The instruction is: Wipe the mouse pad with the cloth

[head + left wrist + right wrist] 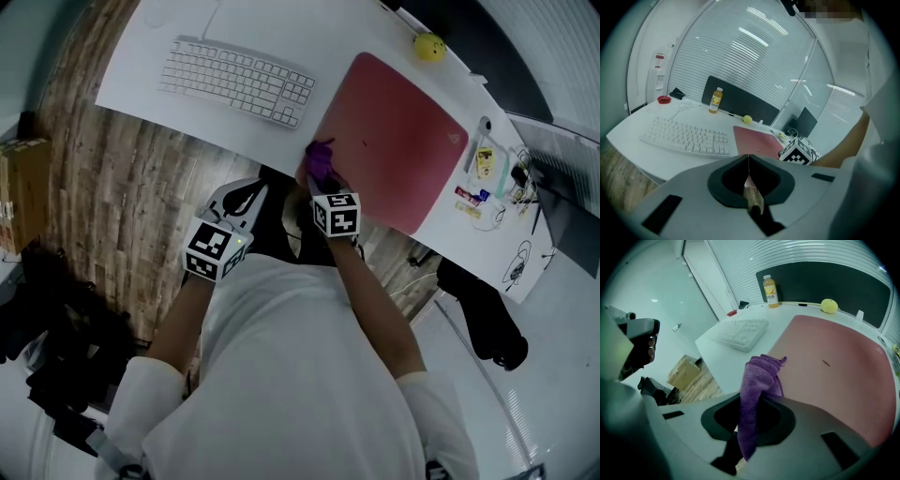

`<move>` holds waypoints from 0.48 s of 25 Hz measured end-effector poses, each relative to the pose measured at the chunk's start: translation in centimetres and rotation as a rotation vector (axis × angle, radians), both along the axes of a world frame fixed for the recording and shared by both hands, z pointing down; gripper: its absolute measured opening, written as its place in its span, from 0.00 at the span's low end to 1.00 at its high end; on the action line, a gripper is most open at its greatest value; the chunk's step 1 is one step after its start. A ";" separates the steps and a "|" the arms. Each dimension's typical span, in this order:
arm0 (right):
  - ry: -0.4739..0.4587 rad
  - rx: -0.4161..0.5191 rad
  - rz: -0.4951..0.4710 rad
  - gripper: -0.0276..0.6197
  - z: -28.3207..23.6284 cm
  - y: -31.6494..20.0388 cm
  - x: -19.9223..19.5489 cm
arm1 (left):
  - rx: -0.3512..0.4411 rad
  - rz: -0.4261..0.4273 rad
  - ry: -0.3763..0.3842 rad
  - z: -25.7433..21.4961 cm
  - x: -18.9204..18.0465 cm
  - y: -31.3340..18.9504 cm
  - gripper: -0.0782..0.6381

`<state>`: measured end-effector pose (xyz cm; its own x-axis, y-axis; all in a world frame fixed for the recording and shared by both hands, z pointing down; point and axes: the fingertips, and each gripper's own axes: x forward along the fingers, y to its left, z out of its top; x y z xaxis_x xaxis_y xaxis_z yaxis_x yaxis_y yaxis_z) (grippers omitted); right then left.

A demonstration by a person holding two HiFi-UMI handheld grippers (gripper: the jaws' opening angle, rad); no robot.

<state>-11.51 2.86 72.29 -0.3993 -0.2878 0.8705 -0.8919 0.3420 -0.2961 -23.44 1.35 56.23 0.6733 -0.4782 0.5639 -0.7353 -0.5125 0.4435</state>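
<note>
A pink mouse pad (398, 141) (757, 140) (834, 362) lies on the white desk (187, 108), right of the keyboard. My right gripper (322, 180) (757, 401) is shut on a purple cloth (319, 159) (761, 378). The bunched cloth sits at the pad's near left edge, sticking out past the jaws. A small dark speck (826, 363) marks the pad's middle. My left gripper (239, 202) (748, 161) hangs off the desk's near edge, close to the person's body. Its jaws are shut with nothing between them.
A white keyboard (239, 80) (686, 138) (743, 333) lies left of the pad. Behind it sit a yellow ball (429, 45) (829, 305) and an orange bottle (716, 100) (771, 291). Small items and cables (487, 178) crowd the desk's right end. A cardboard box (23, 187) stands on the floor.
</note>
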 end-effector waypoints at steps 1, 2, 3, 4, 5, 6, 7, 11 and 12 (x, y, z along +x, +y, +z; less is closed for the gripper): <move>-0.007 -0.002 -0.012 0.16 0.0 -0.1 -0.6 | 0.000 -0.006 0.000 0.0 -0.3 0.0 0.14; -0.014 -0.004 -0.025 0.16 -0.1 -0.2 -1.2 | 0.000 -0.012 0.000 0.1 -0.6 -0.1 0.14; -0.019 -0.004 -0.037 0.16 -0.1 -0.3 -1.8 | 0.000 -0.019 0.001 0.1 -0.9 -0.1 0.14; -0.025 -0.005 -0.051 0.16 -0.1 -0.3 -2.4 | 0.000 -0.025 0.002 0.1 -1.2 -0.2 0.14; -0.031 -0.007 -0.066 0.16 -0.1 -0.3 -3.1 | 0.001 -0.030 0.003 0.2 -1.4 -0.3 0.14; -0.039 -0.008 -0.082 0.16 -0.2 -0.3 -3.8 | 0.001 -0.034 0.004 0.2 -1.7 -0.3 0.14; -0.047 -0.010 -0.098 0.16 -0.3 -0.3 -4.5 | 0.001 -0.037 0.005 0.2 -1.9 -0.3 0.14; -0.073 -0.002 -0.152 0.16 -1.1 -0.4 -6.8 | 0.008 -0.051 0.008 0.0 -2.5 -0.7 0.14; -0.078 0.003 -0.157 0.16 -1.4 -0.7 -7.1 | 0.011 -0.055 0.009 -0.1 -2.6 -0.8 0.14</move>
